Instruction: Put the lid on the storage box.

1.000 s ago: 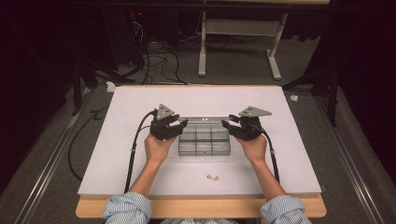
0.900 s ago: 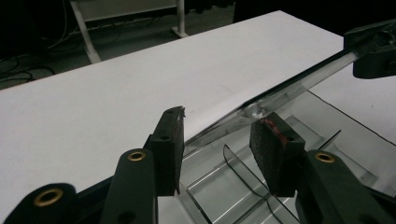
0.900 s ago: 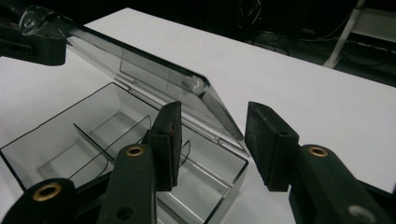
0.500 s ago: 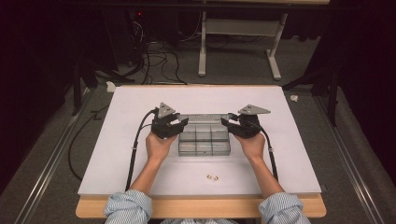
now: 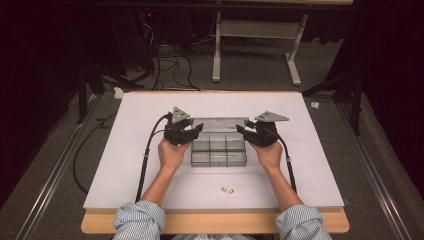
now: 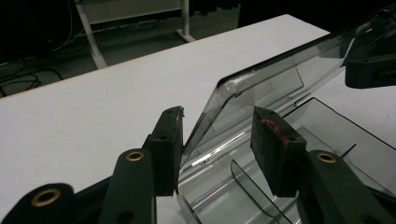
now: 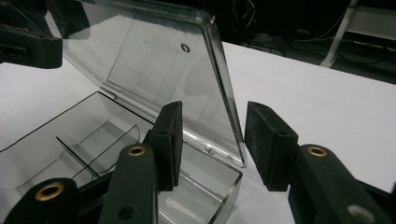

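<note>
The box (image 5: 218, 150) is clear plastic and divided into compartments. It sits at mid-bench on the white bench (image 5: 150, 115), with its long axis running left to right in front of the person. The lid (image 5: 220, 121) is raised and tilted, and appears to be hinged along the far long edge of the box.

The left tool (image 6: 217, 140) is at the lid's left short end. Its jaws are apart and straddle that edge. One pad is just beside the plastic, the other is clear of it, and we see no clamping.

The right tool (image 7: 212, 140) mirrors this at the right short end. Its jaws are also apart, with the lid's edge and corner in the gap between them and neither pad pressing.

The relation that matters is symmetry. The lid lies between the two tools, one at each end of its long axis, and neither hand is nearer than the other. We judge that the coming move swings the lid about its hinge (which way, we cannot tell). For that, both tools should travel together so the lid does not twist or slip out of an open gap.

Two small brass parts (image 5: 227, 190) lie on the bench near the person, well apart from the box.
</note>
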Available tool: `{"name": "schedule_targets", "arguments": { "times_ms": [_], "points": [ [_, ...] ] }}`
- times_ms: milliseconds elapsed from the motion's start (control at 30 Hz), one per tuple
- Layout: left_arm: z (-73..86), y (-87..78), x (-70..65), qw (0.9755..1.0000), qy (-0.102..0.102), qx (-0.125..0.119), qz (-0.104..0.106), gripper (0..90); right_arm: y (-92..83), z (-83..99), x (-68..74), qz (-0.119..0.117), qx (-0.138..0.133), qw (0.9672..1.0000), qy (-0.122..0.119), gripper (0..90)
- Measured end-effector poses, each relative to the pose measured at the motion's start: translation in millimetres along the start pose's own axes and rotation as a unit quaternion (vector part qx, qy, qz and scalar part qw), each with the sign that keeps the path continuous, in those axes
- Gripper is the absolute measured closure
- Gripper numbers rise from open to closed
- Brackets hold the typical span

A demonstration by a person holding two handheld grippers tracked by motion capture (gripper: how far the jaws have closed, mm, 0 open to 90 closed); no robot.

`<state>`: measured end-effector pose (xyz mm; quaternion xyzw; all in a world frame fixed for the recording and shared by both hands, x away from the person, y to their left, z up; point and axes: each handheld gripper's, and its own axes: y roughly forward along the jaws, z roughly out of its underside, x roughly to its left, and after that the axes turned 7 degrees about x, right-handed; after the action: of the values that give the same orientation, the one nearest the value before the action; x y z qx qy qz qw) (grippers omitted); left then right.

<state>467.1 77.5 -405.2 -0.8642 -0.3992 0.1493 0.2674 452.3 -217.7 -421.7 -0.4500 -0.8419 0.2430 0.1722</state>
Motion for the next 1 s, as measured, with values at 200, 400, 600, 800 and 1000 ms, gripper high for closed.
{"name": "schedule_targets", "arguments": {
  "times_ms": [200,400,600,800,1000],
  "points": [
    [-0.9,1.9,1.1,1.0000,-0.003,-0.005,0.000,54.4,1.4,-7.3,-0.2,-0.004,0.006,1.0000,-0.003,58.1],
    [-0.7,3.4,2.5,1.0000,-0.004,-0.009,-0.001,55.0,4.9,-8.3,-1.3,-0.004,0.006,1.0000,0.000,58.0],
    [-0.6,5.5,2.9,0.9999,-0.006,-0.012,-0.004,55.2,7.1,-7.9,-2.9,-0.005,0.005,1.0000,0.002,58.2],
    [-0.5,8.0,3.7,0.9999,-0.008,-0.011,-0.006,55.1,11.0,-6.0,-5.8,-0.009,0.009,0.9999,0.008,58.6],
    [0.3,12.3,4.1,0.9999,-0.009,-0.008,-0.006,54.2,13.5,-5.4,-7.0,-0.010,0.011,0.9998,0.009,58.6]
  ]
}}
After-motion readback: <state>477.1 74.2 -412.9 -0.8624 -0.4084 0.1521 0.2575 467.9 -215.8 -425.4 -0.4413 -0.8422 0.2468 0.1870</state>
